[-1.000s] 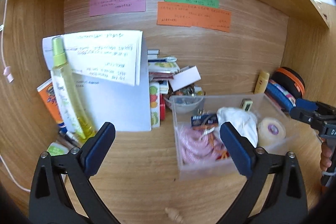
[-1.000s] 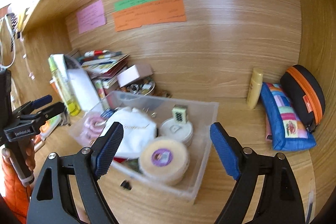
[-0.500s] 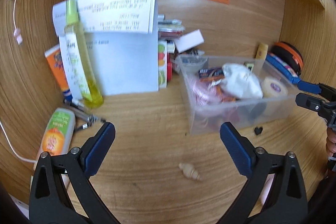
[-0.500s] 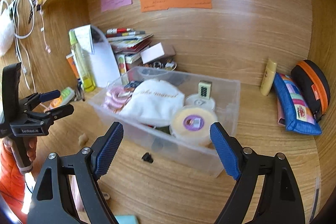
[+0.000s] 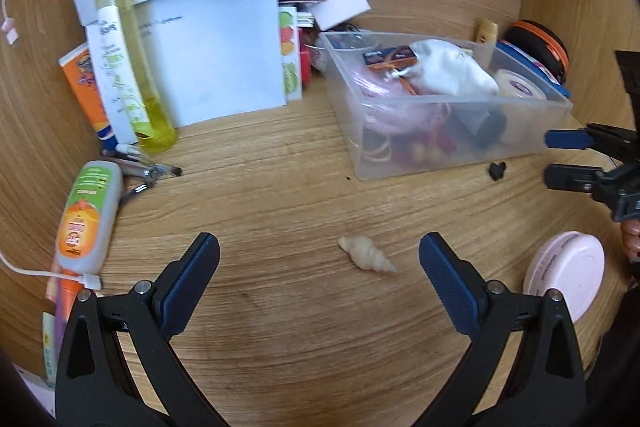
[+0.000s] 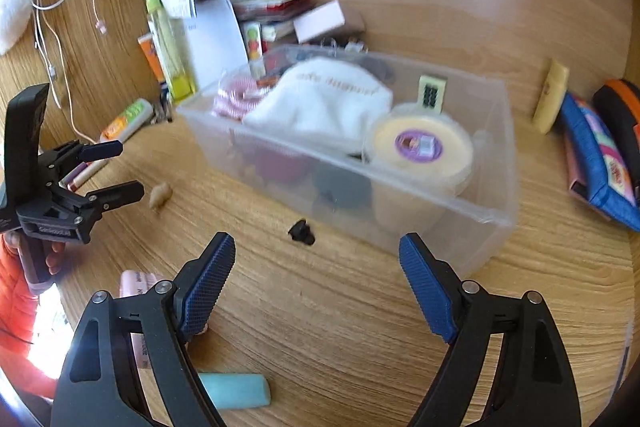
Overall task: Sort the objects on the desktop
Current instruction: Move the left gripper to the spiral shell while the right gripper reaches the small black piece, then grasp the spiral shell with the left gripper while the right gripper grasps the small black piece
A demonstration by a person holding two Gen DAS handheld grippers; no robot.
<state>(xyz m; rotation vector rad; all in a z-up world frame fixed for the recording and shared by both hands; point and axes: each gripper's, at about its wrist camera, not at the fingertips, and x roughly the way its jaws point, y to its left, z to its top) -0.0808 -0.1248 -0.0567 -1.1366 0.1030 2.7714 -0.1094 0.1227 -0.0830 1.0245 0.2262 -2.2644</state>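
Note:
A clear plastic bin (image 5: 460,155) (image 6: 492,215) on the wooden desk holds a white pouch (image 6: 320,103), a tape roll (image 6: 420,147), pink coils and small items. A beige seashell (image 5: 366,254) (image 6: 160,195) lies on the desk in front of it, between my left gripper's fingers and slightly ahead. A small black piece (image 5: 497,170) (image 6: 301,230) lies by the bin's front wall. My left gripper (image 5: 320,283) (image 6: 116,167) is open and empty. My right gripper (image 6: 316,291) (image 5: 568,159) is open and empty, just short of the black piece.
A yellow spray bottle (image 5: 128,59), papers, orange tube and books stand at the back left. An orange-green tube (image 5: 86,215) and pens lie left. A pink round case (image 5: 568,273), a teal eraser (image 6: 236,389), pouches (image 6: 596,155) and a yellow tube (image 6: 554,95) lie right.
Both grippers have pulled back and tilted down toward the desk. The seashell, black piece, pink case and teal eraser have come into view. Both stay open.

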